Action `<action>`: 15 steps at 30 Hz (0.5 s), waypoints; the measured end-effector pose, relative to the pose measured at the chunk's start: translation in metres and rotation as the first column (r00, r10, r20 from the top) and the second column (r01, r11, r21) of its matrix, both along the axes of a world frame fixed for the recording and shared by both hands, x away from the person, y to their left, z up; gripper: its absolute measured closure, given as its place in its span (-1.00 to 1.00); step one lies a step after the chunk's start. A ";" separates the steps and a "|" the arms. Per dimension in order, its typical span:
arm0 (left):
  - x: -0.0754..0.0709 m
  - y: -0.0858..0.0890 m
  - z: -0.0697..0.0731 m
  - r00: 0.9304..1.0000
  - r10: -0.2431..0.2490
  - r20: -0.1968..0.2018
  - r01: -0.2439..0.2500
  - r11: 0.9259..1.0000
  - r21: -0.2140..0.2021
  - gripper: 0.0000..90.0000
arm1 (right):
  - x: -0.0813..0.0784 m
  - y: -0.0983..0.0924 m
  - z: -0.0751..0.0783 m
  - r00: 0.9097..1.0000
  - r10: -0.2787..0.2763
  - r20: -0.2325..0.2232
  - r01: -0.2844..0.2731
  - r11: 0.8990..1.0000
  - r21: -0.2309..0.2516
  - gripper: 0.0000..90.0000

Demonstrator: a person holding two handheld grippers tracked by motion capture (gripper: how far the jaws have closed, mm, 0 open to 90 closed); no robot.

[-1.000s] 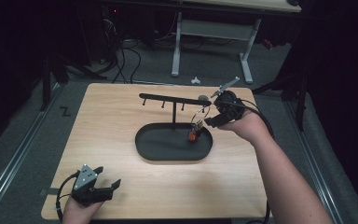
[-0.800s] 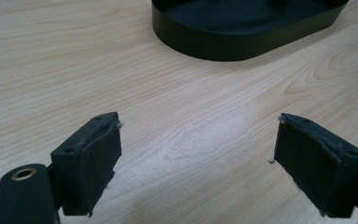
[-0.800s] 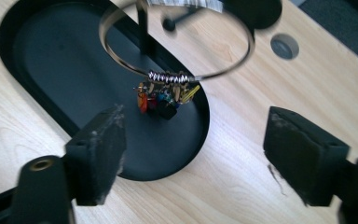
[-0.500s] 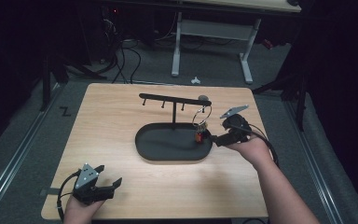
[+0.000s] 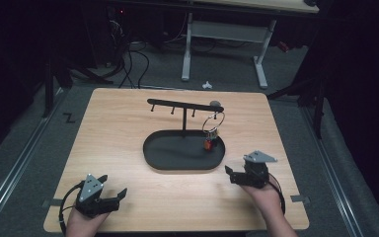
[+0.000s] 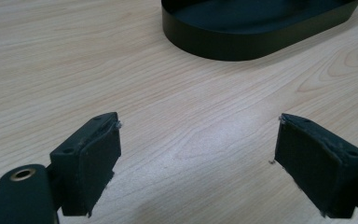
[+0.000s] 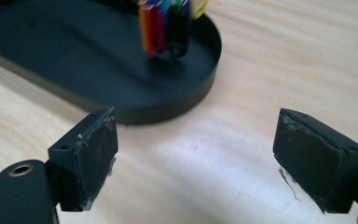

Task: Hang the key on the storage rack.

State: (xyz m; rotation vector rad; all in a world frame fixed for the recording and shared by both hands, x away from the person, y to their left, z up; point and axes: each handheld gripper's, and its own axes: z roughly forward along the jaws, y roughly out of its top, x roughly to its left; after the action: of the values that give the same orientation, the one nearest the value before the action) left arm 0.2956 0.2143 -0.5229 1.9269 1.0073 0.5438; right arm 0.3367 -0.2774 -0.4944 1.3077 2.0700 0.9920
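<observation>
Right claw (image 5: 233,174) released, nothing btwn jaws, which have just been opening; low over counter (image 5: 128,128). Key ring (image 5: 212,123) w/ coloured tags hangs on stand's bar (image 5: 182,104) just ahead of it, over black tray (image 5: 150,148). Left claw (image 5: 116,197) also released, tray ahead.

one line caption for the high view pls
Key ring hangs from the black stand's bar over its oval tray; both grippers rest open on the table.

Lab or workshop test bay: bare wooden table (image 5: 128,128) on grey carpet, floor rails either side of it, tangled cables (image 5: 128,59) and a white-legged desk (image 5: 227,44) behind it.
</observation>
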 end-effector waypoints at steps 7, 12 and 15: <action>-0.002 0.003 0.002 0.998 0.069 0.013 -0.069 0.998 -0.001 -0.72 | -0.040 -0.013 -0.019 0.997 -0.043 0.066 0.041 0.999 0.033 -0.68; -0.004 0.003 0.002 0.998 0.066 0.013 -0.066 0.998 -0.003 -0.73 | -0.035 -0.015 -0.023 0.997 -0.053 0.052 0.052 0.999 0.006 -0.68; -0.005 0.005 0.001 0.999 0.051 0.004 -0.051 0.999 -0.003 -0.73 | -0.034 -0.013 -0.023 0.997 -0.067 0.046 0.066 0.998 0.014 -0.68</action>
State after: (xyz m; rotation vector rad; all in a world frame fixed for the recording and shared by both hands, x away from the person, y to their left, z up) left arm 0.2904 0.2192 -0.5222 1.9016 1.0562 0.5743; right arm 0.3025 -0.2905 -0.5177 1.3385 1.9759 0.9985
